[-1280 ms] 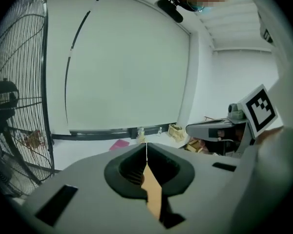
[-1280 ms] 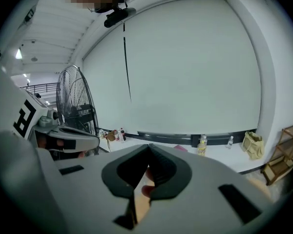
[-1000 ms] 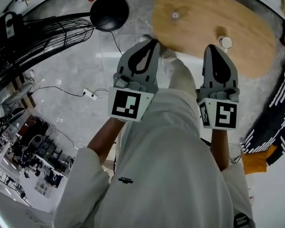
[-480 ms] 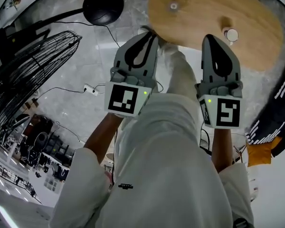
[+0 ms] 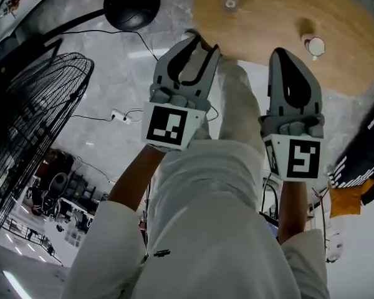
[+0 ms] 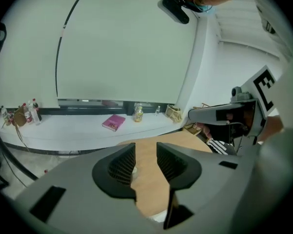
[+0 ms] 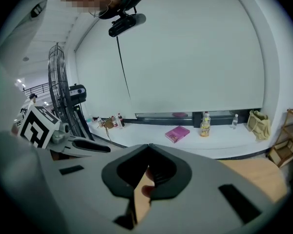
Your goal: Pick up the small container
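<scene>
Approach stage imo: the small container (image 5: 314, 45) sits untouched on the round wooden worktop (image 5: 268, 17), ahead of the right gripper (image 5: 285, 56), whose fingers are clenched on nothing. Left gripper (image 5: 202, 42) fingers are opening, nothing between them. Next move needs a reach forward to bracket the container. Versus a second back, the left fingers were clenched, now they're spread
</scene>
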The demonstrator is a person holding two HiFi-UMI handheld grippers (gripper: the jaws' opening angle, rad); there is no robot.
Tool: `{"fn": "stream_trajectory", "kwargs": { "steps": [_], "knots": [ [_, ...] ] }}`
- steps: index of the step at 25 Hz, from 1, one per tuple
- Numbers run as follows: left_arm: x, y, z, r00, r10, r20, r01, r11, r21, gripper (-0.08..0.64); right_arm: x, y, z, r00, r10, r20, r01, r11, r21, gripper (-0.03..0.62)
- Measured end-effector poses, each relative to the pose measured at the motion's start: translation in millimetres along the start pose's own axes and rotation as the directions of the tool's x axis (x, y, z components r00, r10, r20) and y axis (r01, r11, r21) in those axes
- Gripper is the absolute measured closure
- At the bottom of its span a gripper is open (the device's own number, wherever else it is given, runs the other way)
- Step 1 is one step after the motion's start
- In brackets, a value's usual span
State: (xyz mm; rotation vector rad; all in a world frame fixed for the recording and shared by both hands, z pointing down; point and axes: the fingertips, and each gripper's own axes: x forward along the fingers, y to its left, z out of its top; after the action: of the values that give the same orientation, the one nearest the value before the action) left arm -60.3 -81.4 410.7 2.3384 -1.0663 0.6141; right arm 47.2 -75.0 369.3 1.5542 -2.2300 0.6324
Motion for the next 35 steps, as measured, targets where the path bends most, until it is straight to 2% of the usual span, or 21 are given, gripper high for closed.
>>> {"fn": "stream_trajectory", "kwargs": {
  "steps": [2, 5, 7, 12, 16, 19, 23, 31, 35],
  "knots": [
    [12, 3, -9, 1.000, 0.003, -0.022, -0.003, 1.000, -0.005, 0.405, 7, -5, -6, 1.000, -0.002, 0.003, 0.002, 1.000, -0.002, 0.586],
    [31, 4, -17, 1.000, -0.009, -0.009, 0.009, 1.000, 0.018, 0.383, 14, -12, -17, 1.000, -0.010, 0.009, 0.010, 1.000, 0.007, 0.584],
    [44, 2, -25, 1.000, -0.023, 0.001, 0.023, 0.999, 0.048, 0.327, 17, -17, -29, 1.000, -0.005, -0.001, 0.005, 1.000, 0.006, 0.584],
    [74, 2, -40, 1.000, -0.017, -0.004, 0.017, 0.997, 0.073, 0.261, 30, -27, -45, 1.000, -0.005, -0.016, 0.006, 1.000, 0.024, 0.584],
    [97, 14, -56, 1.000, 0.000, -0.009, 0.000, 0.998, 0.064, 0.247, 43, -29, -59, 1.000, 0.019, -0.023, -0.019, 1.000, -0.005, 0.585],
    [111, 15, -70, 0.999, -0.005, -0.032, 0.008, 0.996, 0.085, 0.247, 48, -30, -67, 0.999, 0.030, -0.025, -0.030, 0.999, -0.011, 0.584],
    [128, 16, -78, 0.999, -0.012, -0.044, 0.018, 0.993, 0.118, 0.242, 51, -35, -71, 1.000, 0.020, -0.022, -0.020, 1.000, 0.013, 0.585],
    [166, 35, -107, 0.998, 0.019, -0.068, -0.010, 0.992, 0.130, 0.225, 64, -43, -88, 1.000, -0.002, -0.029, 0.004, 0.998, 0.058, 0.584],
    [185, 41, -116, 0.997, 0.029, -0.068, -0.020, 0.992, 0.121, 0.221, 67, -46, -95, 0.999, 0.008, -0.037, -0.006, 0.999, 0.039, 0.584]
  ]
}}
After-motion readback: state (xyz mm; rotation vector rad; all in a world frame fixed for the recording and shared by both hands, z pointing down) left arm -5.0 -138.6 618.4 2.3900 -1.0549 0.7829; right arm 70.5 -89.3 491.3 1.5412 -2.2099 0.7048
